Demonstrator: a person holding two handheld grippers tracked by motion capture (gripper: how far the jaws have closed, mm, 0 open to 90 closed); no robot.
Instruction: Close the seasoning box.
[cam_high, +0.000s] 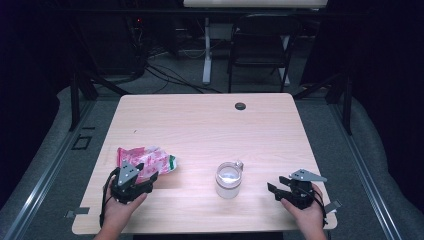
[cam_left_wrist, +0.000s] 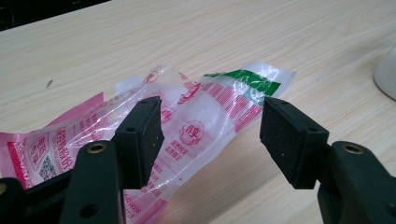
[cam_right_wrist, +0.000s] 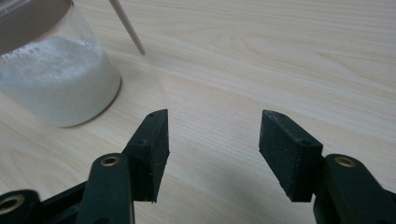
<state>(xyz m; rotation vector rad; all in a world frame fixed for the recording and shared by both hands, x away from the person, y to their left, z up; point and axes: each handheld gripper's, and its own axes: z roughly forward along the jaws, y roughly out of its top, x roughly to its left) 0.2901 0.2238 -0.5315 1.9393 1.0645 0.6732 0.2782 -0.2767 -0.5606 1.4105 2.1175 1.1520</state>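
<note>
A crumpled clear plastic bag (cam_high: 150, 161) with pink and green print lies flat on the left of the wooden table (cam_high: 200, 125). My left gripper (cam_high: 150, 181) hovers at its near edge; in the left gripper view the bag (cam_left_wrist: 205, 112) runs between and beyond the open jaws of the left gripper (cam_left_wrist: 210, 135), which do not pinch it. A glass jar (cam_high: 228, 180) holding white powder stands near the table's middle front. My right gripper (cam_high: 272, 190) rests open to the jar's right; the right gripper (cam_right_wrist: 212, 140) has bare table between its jaws, with the jar (cam_right_wrist: 56, 79) at upper left.
A small dark round cap (cam_high: 240, 106) sits in the table near its far edge. A black folding chair (cam_high: 260, 50) and a white desk leg (cam_high: 206, 50) stand beyond the table. A thin stick (cam_right_wrist: 127, 25) slants down beside the jar.
</note>
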